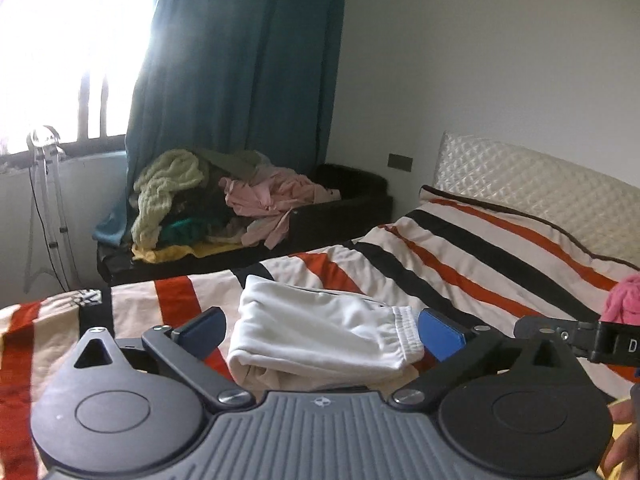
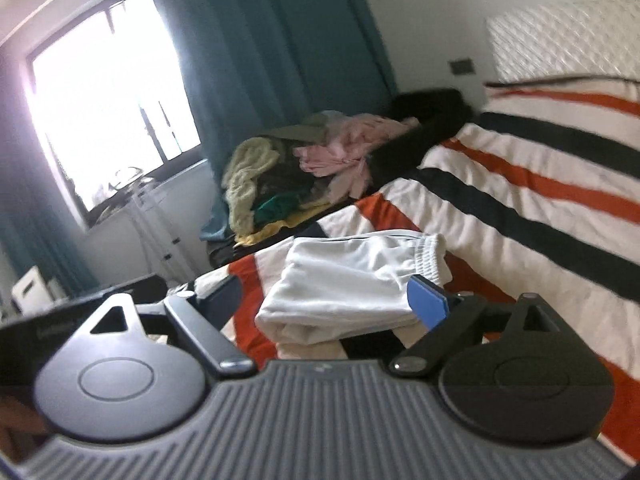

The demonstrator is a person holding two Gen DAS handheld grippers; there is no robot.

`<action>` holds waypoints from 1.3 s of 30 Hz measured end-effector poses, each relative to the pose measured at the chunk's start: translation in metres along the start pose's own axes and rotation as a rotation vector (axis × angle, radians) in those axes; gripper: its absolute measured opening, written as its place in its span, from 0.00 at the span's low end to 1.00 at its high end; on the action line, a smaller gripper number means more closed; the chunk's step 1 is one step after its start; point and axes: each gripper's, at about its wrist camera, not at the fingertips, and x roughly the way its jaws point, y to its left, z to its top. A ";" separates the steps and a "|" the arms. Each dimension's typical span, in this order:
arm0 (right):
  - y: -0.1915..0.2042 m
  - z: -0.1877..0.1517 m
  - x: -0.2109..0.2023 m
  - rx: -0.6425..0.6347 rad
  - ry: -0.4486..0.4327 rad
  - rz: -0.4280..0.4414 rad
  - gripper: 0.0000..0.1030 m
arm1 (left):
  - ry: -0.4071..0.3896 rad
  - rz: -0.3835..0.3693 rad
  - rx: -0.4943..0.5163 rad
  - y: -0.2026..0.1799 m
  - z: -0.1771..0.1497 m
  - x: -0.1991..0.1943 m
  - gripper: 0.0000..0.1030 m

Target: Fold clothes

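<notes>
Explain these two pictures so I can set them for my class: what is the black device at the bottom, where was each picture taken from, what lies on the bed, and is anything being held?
Each picture comes from a camera on a hand-held two-finger gripper, looking along its fingers. One shows the left gripper, the other the right gripper. A person carries them; there is no robot arm. Both stand open and hold nothing. On the striped bedspread lies a folded white garment with an elastic waistband. Beyond the bed is a heap of unfolded clothes, beside a teal curtain and a bright window.
</notes>
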 end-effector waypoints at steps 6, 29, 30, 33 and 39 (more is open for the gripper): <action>0.004 -0.027 -0.033 -0.041 -0.054 0.005 0.88 | -0.031 0.019 0.017 -0.009 -0.026 -0.055 1.00; 0.009 -0.119 0.000 -0.159 -0.116 -0.068 0.88 | -0.094 0.063 -0.007 0.015 -0.120 -0.071 1.00; 0.010 -0.121 0.001 -0.164 -0.123 -0.073 0.88 | -0.092 0.066 -0.015 0.018 -0.123 -0.067 1.00; 0.012 -0.128 0.006 -0.194 -0.131 -0.099 0.88 | -0.079 0.067 -0.041 0.027 -0.130 -0.059 1.00; 0.016 -0.134 0.012 -0.210 -0.104 -0.122 0.88 | -0.050 0.083 -0.046 0.037 -0.142 -0.053 1.00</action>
